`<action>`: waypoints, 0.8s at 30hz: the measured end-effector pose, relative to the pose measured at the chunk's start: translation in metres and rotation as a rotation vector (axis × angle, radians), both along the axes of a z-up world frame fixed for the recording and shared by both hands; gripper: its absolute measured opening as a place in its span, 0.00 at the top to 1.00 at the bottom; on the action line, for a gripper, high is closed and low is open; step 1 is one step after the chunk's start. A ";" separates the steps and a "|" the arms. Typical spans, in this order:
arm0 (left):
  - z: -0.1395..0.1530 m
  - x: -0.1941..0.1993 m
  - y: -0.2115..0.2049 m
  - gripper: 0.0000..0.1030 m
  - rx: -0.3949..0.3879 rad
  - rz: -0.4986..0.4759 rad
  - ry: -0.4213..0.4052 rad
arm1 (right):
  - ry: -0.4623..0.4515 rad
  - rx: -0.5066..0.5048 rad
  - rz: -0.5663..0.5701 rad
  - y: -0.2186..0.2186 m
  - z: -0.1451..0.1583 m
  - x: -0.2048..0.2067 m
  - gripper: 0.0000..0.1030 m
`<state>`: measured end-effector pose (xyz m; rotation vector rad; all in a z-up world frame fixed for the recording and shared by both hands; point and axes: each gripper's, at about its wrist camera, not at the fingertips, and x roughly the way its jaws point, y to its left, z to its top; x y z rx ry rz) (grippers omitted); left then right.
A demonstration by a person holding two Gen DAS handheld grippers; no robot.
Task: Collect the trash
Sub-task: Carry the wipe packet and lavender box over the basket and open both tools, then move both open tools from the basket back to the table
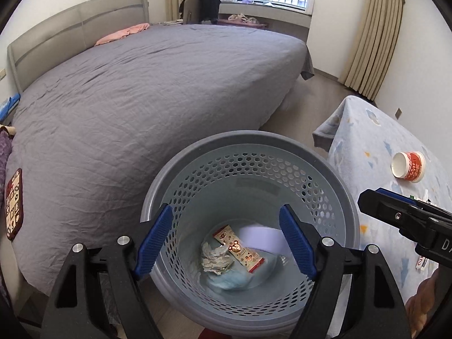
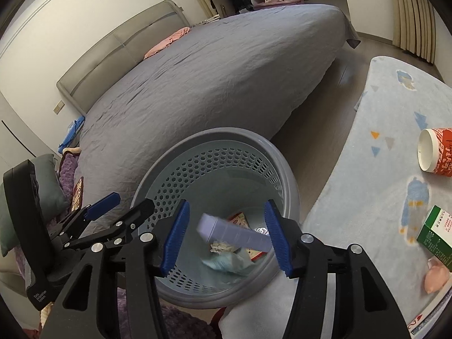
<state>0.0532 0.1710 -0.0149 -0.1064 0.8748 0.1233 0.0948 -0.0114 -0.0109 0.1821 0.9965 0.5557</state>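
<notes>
A grey-blue perforated basket (image 1: 248, 147) stands on the floor between the bed and a low table. On its bottom lie a crumpled paper (image 1: 216, 260), a red-and-cream snack wrapper (image 1: 240, 247) and a pale blue wad (image 1: 240, 279). My left gripper (image 1: 226, 240) hangs open over the basket with nothing between its pads. My right gripper (image 2: 226, 240) is open above the same basket (image 2: 288, 186). A pale lilac box (image 2: 234, 233), blurred, slants between its fingers; the left pad is clear of it. The left gripper (image 2: 118, 212) shows at the left of the right wrist view.
A grey-covered bed (image 1: 141, 99) fills the left and back. To the right is a table under a pale blue blanket (image 2: 381, 183), with a red-and-white paper cup (image 2: 436, 151) on its side, a green box (image 2: 436, 233) and a pink wad (image 2: 436, 278). Cushions (image 2: 53, 186) lie at the left.
</notes>
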 end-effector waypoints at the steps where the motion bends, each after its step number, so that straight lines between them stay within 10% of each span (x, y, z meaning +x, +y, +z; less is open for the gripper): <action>1: 0.000 0.000 0.000 0.26 0.000 0.002 0.000 | 0.000 -0.001 -0.001 0.000 -0.001 0.000 0.48; 24: -0.001 -0.002 -0.006 0.24 0.014 -0.022 0.001 | -0.037 -0.043 -0.033 -0.007 0.001 -0.015 0.48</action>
